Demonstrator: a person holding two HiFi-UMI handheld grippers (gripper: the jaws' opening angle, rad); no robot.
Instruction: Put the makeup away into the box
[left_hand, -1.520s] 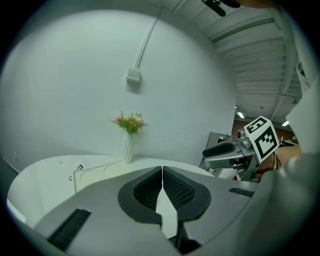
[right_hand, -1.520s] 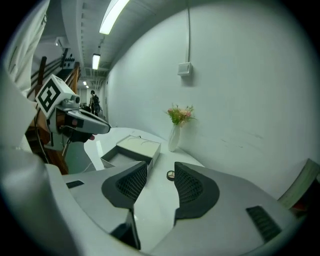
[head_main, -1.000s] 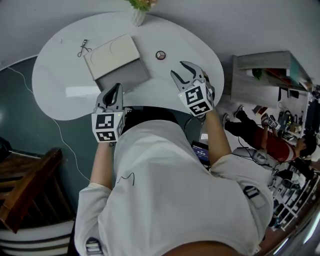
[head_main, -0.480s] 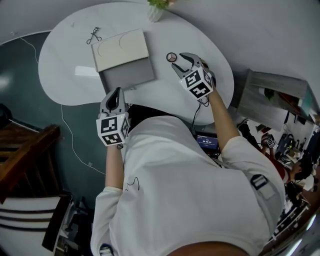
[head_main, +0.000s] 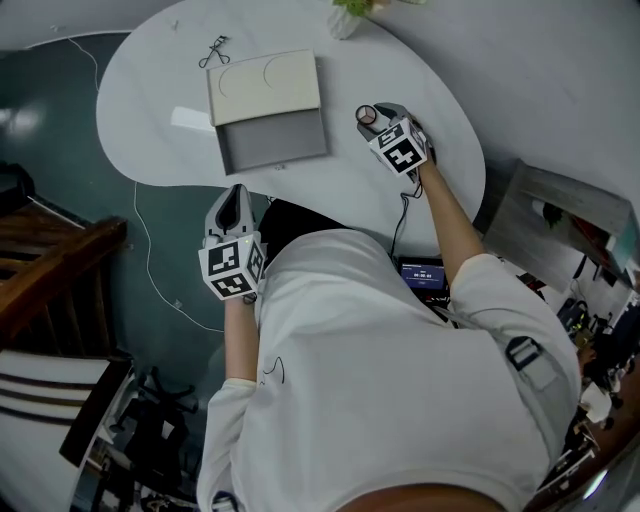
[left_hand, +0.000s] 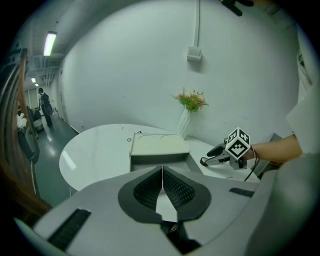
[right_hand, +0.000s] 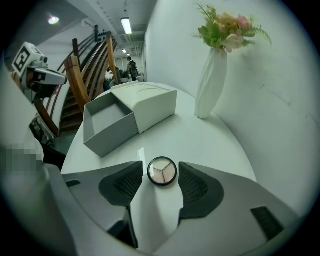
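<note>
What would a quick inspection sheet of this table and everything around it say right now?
Surface: white rounded table, glossy.
Job's things: box with its grey drawer slid open and empty; round makeup compact on the table to the box's right; eyelash curler beyond the box's far left corner.
Clutter: white vase of flowers at the far edge, by the wall.
Grippers: left tongs shut, empty, held short of the table; right tongs opening, straddling the compact, pads not pressing it.
Cables: thin cable on the dark floor left of the table.
Surroundings: wooden staircase on the left; shelving on the right.
</note>
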